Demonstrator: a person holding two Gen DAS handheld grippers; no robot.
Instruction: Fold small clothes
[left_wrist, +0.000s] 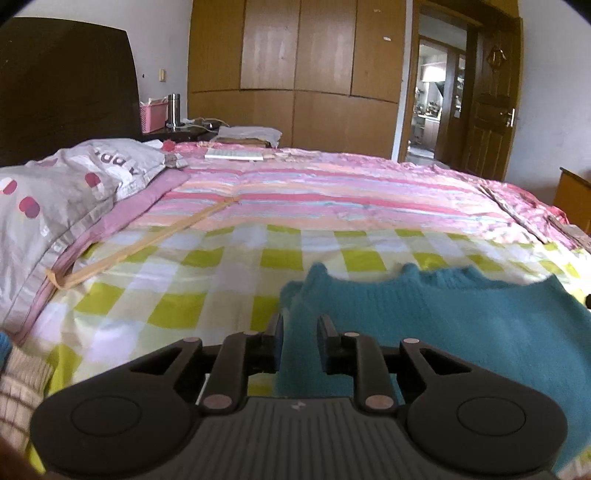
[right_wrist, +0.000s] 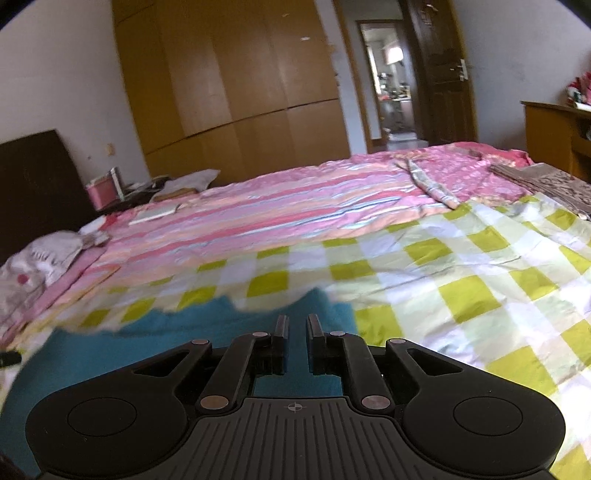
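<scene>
A small teal knitted sweater (left_wrist: 461, 325) is held up over the green-and-white checked sheet (left_wrist: 184, 295) of the bed. My left gripper (left_wrist: 301, 332) is shut on the sweater's left edge, with the knit bunched between its fingers. The sweater stretches to the right from it. In the right wrist view the same sweater (right_wrist: 147, 343) spreads to the left. My right gripper (right_wrist: 296, 328) is shut on its right edge, with teal cloth between the narrow-set fingers. The sweater's lower part is hidden behind both gripper bodies.
A pink striped quilt (left_wrist: 332, 188) covers the far half of the bed. A grey pillow (left_wrist: 55, 206) lies at the left by the dark headboard (left_wrist: 62, 88). Other cloth (left_wrist: 18, 384) lies at the near left. A wooden wardrobe (left_wrist: 295, 66) and open door stand behind.
</scene>
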